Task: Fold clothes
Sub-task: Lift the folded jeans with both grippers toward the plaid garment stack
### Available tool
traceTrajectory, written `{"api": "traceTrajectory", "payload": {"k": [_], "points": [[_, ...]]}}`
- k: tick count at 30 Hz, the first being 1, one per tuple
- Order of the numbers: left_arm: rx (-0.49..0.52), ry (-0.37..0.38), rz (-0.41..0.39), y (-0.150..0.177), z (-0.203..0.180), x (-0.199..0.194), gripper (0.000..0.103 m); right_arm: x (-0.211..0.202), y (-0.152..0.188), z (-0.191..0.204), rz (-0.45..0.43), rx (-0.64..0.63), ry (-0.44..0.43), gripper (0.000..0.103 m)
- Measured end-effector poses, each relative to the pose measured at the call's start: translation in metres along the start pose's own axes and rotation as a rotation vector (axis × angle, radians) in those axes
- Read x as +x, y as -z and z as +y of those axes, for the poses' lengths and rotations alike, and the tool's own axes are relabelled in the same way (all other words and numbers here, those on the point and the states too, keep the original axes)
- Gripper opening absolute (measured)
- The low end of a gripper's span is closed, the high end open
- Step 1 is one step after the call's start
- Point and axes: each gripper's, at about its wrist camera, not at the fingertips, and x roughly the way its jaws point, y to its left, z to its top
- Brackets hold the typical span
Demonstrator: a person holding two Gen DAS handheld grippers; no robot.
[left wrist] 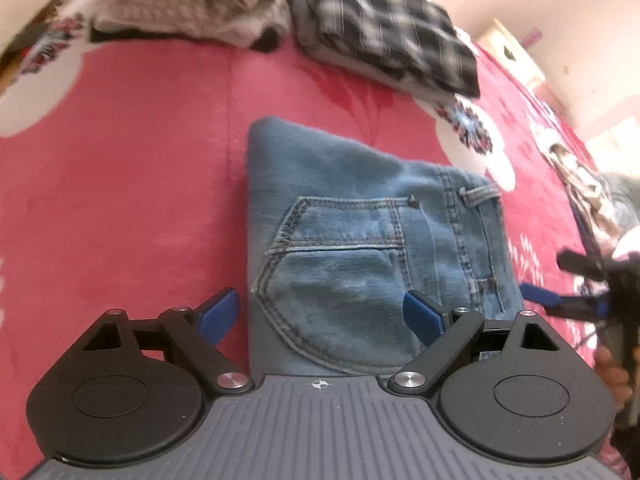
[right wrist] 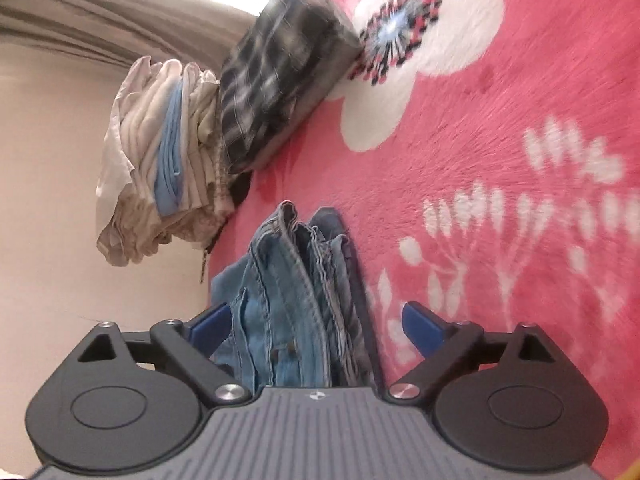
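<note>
Folded jeans [left wrist: 360,248] sit centre frame in the left wrist view, back pocket up, lying flat on the pink blanket [left wrist: 120,200] directly ahead of the left gripper [left wrist: 324,316]. Its jaws stand wide – one blue pad left of the jeans' near edge over bare blanket, the other over the denim near the pocket; neither presses on the cloth as far as the view shows, nothing gripped.

The bundle's long axis runs from the bottom of the frame up toward the middle, fold edge at the far end, waistband and belt loop along the right side. The right gripper [left wrist: 552,300] shows at the right edge of that view, just beside the waistband side.

Right wrist view: the right gripper [right wrist: 316,324] faces the stacked edges of the jeans [right wrist: 300,300] end-on, layers running bottom centre upward, jaws spread wide either side – left pad close beside the denim, right pad over blanket, apart from the cloth. Not clamped on anything.

Judgement: both grippers are about equally near, left on the pocket face, right at the open-edge side – any lift or shift would turn on taking those two sides together.

Surface is a soft plush blanket, pink with white flowers [right wrist: 420,40]. A plaid folded pile [left wrist: 392,36] lies upper right and a pale folded stack [left wrist: 192,4] upper left of the left view; plain walls beyond
</note>
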Motion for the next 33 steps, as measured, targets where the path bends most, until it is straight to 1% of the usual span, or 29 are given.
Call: {"api": "traceTrajectory", "payload": {"k": [3,5,8,11,12,15,17,19,21,23,25,27,29,31,32,33], "points": [[0.009,0.016,0.036,-0.005,0.004,0.014,0.087,0.021,-0.011,-0.003,0.045,-0.017,-0.020,0.099],[0.000,0.041,0.045,-0.010,0.007,0.020,0.088,0.032,-0.018,-0.001,0.051,-0.026,-0.060,0.103],[-0.014,0.072,0.055,-0.016,0.010,0.027,0.090,0.053,-0.028,0.005,0.054,-0.046,-0.093,0.103],[-0.020,0.091,0.067,-0.019,0.012,0.031,0.094,0.067,-0.028,0.013,0.080,-0.104,-0.088,0.103],[-0.016,0.094,0.072,-0.019,0.012,0.031,0.094,0.067,-0.025,0.014,0.092,-0.133,-0.090,0.103],[0.006,0.105,0.105,-0.015,0.011,0.028,0.093,0.061,-0.007,0.010,0.187,-0.167,-0.118,0.102],[0.013,0.116,0.132,-0.009,0.011,0.026,0.092,0.055,0.003,0.009,0.228,-0.184,-0.133,0.102],[0.022,0.125,0.154,-0.003,0.011,0.025,0.092,0.053,0.005,0.008,0.239,-0.193,-0.148,0.103],[0.025,0.127,0.154,0.000,0.011,0.026,0.092,0.060,-0.003,0.005,0.238,-0.158,-0.177,0.103],[0.022,0.130,0.151,0.001,0.011,0.029,0.094,0.067,-0.012,0.004,0.217,-0.119,-0.211,0.103],[0.022,0.131,0.149,-0.003,0.009,0.033,0.096,0.075,-0.016,0.007,0.201,-0.118,-0.225,0.103],[0.045,0.122,0.151,-0.005,0.004,0.037,0.098,0.076,-0.013,0.010,0.194,-0.150,-0.227,0.103],[0.055,0.120,0.149,-0.004,0.003,0.037,0.098,0.070,-0.007,0.009,0.220,-0.165,-0.244,0.102],[0.049,0.127,0.146,-0.003,0.005,0.035,0.096,0.065,-0.006,0.006,0.267,-0.171,-0.251,0.097],[0.048,0.130,0.146,-0.002,0.006,0.034,0.095,0.063,-0.005,0.004,0.292,-0.173,-0.254,0.096],[0.049,0.131,0.145,-0.002,0.006,0.033,0.095,0.062,-0.006,0.003,0.301,-0.176,-0.256,0.094]]}}
